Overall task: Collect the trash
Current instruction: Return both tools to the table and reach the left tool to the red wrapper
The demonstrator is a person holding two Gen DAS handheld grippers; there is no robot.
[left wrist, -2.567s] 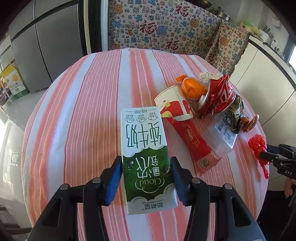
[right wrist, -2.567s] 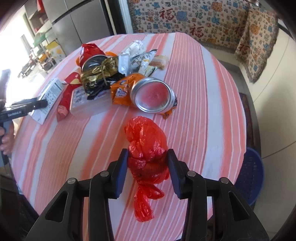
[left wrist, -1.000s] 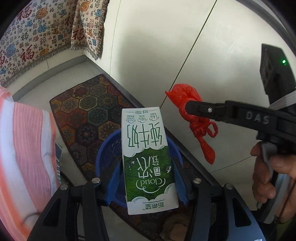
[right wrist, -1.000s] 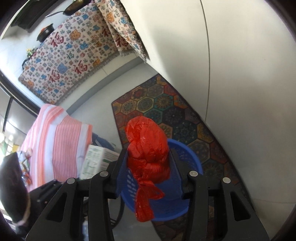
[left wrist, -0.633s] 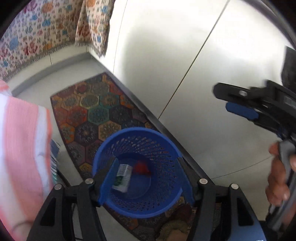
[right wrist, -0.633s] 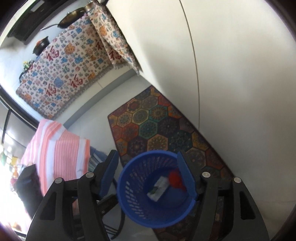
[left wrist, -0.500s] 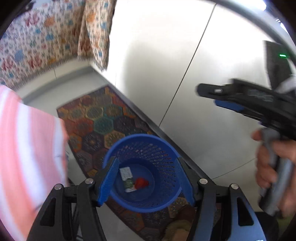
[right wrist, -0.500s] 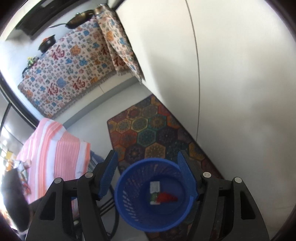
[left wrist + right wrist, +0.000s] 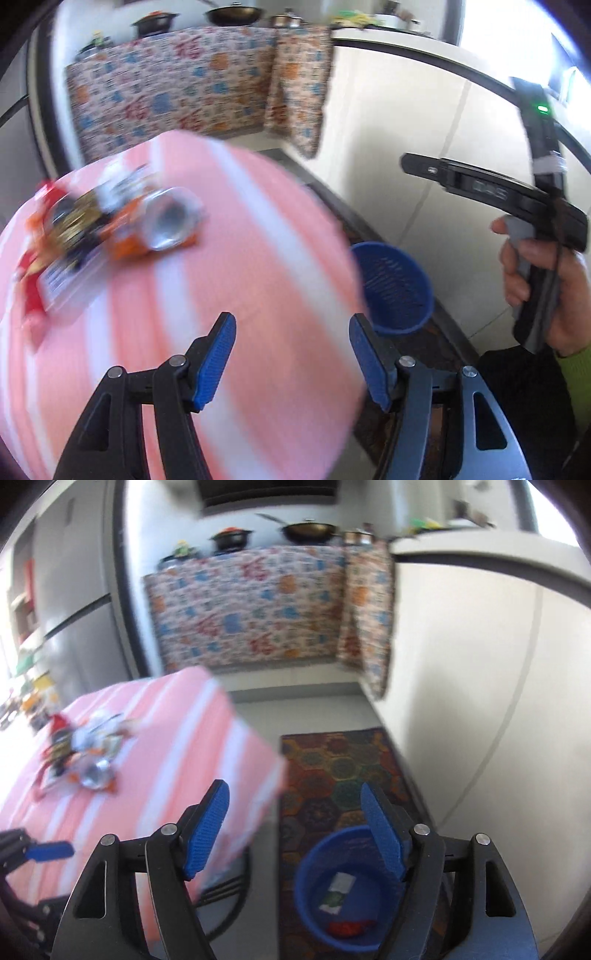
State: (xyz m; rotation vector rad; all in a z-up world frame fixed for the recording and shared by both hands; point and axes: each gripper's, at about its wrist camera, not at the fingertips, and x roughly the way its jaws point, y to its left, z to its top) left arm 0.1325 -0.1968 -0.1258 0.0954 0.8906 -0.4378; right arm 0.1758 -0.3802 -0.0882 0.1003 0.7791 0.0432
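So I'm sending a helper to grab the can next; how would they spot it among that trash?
Start at the round table with the pink-and-white striped cloth. The litter pile sits toward its far left side. At the pile's right edge lies the orange drink can on its side, its shiny silver round end facing out, unlike the crumpled wrappers beside it.

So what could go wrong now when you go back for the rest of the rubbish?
Maybe three things. The blue basket sits low on the floor beside the table, so a swinging arm could knock it. The silver can lies on its side and might roll if nudged. The wrapper pile is tangled, so the empty left gripper or right gripper might grab several pieces and drop some.
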